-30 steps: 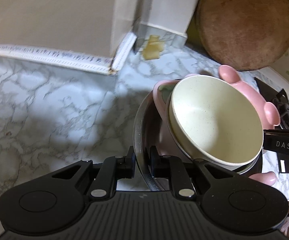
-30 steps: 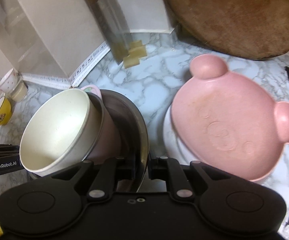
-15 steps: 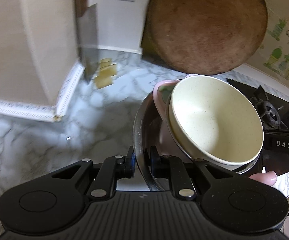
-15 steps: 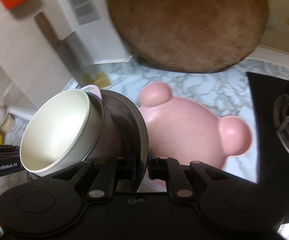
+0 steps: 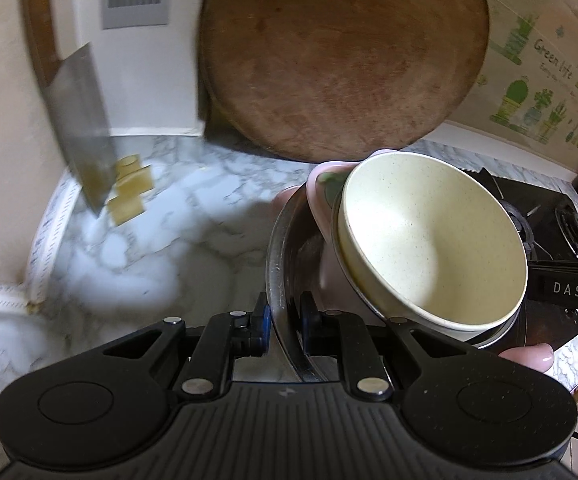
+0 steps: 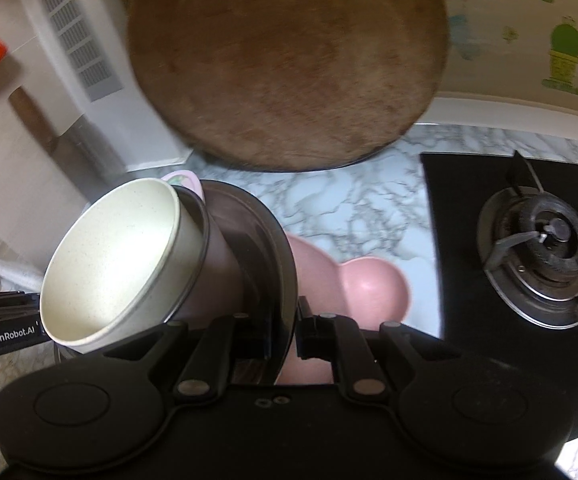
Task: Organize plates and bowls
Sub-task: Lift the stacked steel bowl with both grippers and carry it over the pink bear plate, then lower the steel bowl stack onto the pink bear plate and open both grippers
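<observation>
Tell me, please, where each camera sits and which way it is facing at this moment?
Left wrist: on the left hand-held gripper, looking along its fingers at the steel bowl rim it clamps, the cream bowl inside; the person's fingertip shows at right.
Right wrist: on the right hand-held gripper, clamping the opposite rim; the pink bear plate and stove burner lie beyond.
Shared: the bowls, the round wooden board.

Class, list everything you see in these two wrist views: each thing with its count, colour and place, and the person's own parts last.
cream bowl: 1, cream, top of nested stack
pink bowl: 1, pink, under cream bowl
steel bowl: 1, silver, outermost, gripped at rim
bear plate: 1, pink, on counter below stack
cutting board: 1, brown, round, leaning at back
cleaver: 1, steel, left wall
gas stove: 1, black, right
counter: 1, white marble
left gripper: 1, black, on steel rim
right gripper: 1, black, on opposite rim
</observation>
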Motion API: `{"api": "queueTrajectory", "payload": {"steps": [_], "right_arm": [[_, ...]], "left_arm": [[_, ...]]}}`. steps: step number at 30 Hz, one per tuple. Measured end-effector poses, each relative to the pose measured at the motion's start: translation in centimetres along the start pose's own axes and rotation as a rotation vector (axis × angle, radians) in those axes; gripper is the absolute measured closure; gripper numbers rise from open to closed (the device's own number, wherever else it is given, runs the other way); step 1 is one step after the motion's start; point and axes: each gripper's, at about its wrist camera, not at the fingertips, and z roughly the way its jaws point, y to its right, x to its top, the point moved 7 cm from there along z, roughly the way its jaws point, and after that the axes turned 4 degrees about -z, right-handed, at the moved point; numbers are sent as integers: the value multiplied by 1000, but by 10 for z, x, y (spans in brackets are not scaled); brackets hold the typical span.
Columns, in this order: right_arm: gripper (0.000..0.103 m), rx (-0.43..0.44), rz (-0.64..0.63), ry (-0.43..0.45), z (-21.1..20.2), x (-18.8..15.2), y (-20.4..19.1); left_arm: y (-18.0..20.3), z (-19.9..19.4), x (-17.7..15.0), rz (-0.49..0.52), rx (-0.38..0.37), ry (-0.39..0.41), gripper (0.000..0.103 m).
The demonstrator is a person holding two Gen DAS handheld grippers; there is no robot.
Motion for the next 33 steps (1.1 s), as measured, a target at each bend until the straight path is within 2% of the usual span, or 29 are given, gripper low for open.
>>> {"api": "queueTrajectory", "payload": {"steps": [13,33], "right_arm": [[91,-41,57,-17,23,-2,36],[90,-51,56,-44,61,-20,42]], "left_arm": [[13,45,9,48,-6,-20,89],[5,82,-2,85,-5,-24,89]]}}
